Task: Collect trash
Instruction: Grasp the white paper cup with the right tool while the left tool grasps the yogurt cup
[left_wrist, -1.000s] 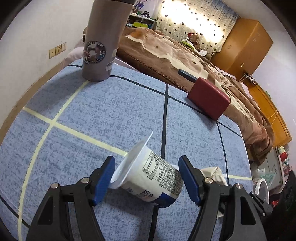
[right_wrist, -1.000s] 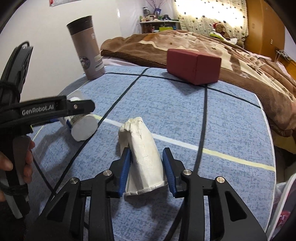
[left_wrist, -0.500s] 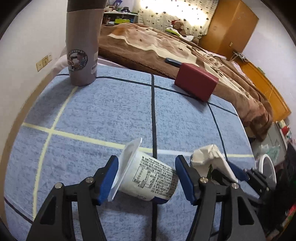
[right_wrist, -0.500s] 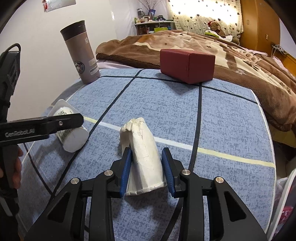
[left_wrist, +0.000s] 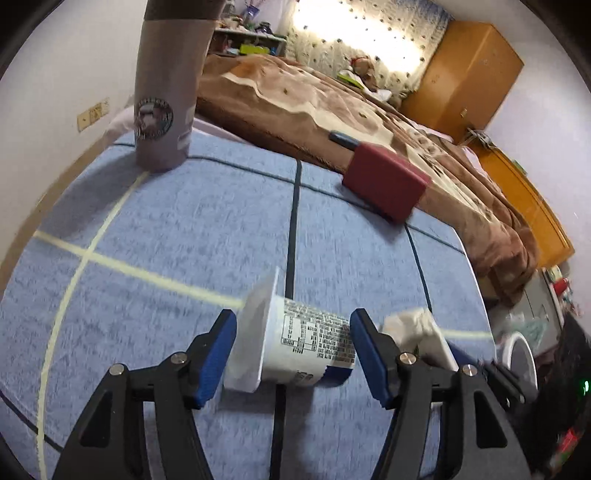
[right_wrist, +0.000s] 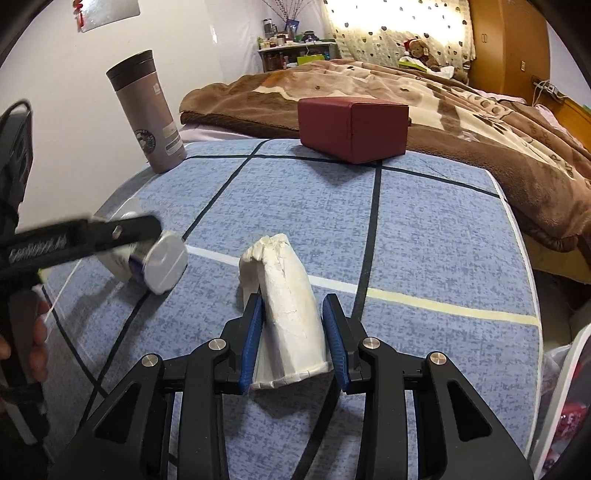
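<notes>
On my far left the grey thermos stands upright at the back corner of the blue checked tablecloth, well clear of my work. Further right, the dark red box sits at the cloth's far edge against the brown blanket; nothing blocks either claw.

My left gripper tilts down toward the cloth, its blue pads squeezing the yogurt cup lengthwise: one pad on the flared rim, the other on the base. The cup lies sideways in that grip; whether it clears the cloth I cannot tell. In the right wrist view a hand wraps that gripper's handle.

My right gripper also angles down, clamped on the crumpled white paper cup, which lies on the cloth pointing away from me. A white bin rim shows past the table's right edge.

Compared with a second ago, the left pads have drawn in onto the yogurt cup; the right grip looks unchanged.
</notes>
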